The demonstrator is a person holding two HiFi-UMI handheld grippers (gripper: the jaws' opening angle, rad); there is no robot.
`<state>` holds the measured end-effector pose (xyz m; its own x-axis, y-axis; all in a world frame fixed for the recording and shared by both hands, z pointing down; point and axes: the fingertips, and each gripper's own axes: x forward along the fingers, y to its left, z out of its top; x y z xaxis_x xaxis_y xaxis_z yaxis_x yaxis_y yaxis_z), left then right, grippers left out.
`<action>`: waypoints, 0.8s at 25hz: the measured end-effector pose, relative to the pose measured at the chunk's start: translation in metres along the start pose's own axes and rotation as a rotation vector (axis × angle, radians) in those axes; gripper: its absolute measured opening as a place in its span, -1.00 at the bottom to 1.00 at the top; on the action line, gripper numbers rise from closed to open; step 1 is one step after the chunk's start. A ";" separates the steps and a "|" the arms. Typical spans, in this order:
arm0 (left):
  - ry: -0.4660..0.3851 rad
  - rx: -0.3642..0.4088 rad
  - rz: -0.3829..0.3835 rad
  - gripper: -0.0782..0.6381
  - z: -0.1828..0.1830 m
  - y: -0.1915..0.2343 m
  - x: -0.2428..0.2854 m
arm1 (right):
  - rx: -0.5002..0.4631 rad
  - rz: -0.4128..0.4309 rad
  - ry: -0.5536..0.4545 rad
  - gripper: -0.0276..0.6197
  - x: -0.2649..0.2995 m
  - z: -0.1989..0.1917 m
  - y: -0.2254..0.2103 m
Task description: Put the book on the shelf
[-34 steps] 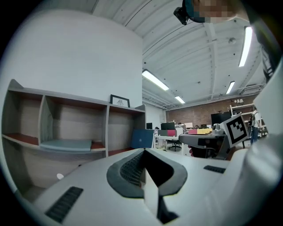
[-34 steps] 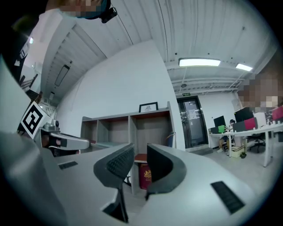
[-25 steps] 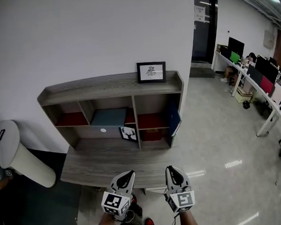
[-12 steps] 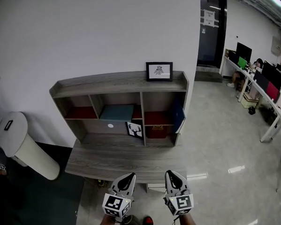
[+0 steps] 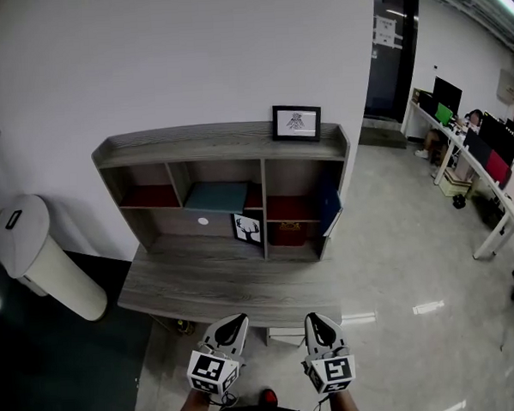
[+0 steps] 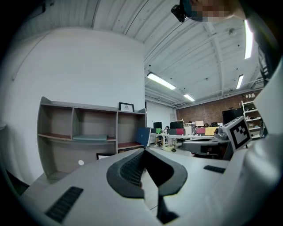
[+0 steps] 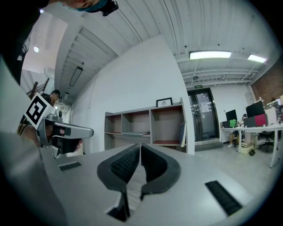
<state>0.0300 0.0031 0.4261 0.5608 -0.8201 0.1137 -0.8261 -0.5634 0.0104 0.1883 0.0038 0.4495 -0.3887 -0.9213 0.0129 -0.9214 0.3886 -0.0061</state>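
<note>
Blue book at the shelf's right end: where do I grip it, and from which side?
I'd grip the blue book at its front edge, which sticks out of the shelf, coming from the front with the right claw across both covers. It stands upright against the right wall.

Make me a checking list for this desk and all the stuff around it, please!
Surface: grey wooden desk, with a shelf standing at its back.
Job's things: shelf against the wall; blue book stands leaning at the right end of its right compartment.
Clutter: framed picture on top of the shelf; deer picture upright on the desk; teal flat thing lying in the middle compartment.
Grippers: left gripper and right gripper both shut and empty, held in front of the desk, not touching it.
Cables: nothing seen.
Surroundings: white wall, white bin on the left, shiny floor, office desks with screens on the right.
</note>
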 end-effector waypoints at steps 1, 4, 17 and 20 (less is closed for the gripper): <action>-0.001 -0.002 -0.001 -0.77 0.000 0.001 -0.001 | -0.004 0.000 0.002 -0.79 0.000 -0.001 0.001; 0.000 -0.007 0.003 -0.77 -0.001 0.003 -0.005 | -0.006 0.002 0.002 -0.79 0.001 0.000 0.007; -0.003 -0.009 0.013 -0.77 0.000 0.014 -0.013 | -0.004 0.012 -0.003 -0.79 0.002 0.002 0.020; -0.005 -0.009 0.011 -0.77 -0.001 0.014 -0.014 | -0.003 0.011 -0.004 -0.79 0.002 0.002 0.021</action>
<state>0.0105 0.0071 0.4257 0.5516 -0.8270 0.1087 -0.8329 -0.5532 0.0180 0.1687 0.0102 0.4474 -0.3990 -0.9169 0.0089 -0.9170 0.3990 -0.0036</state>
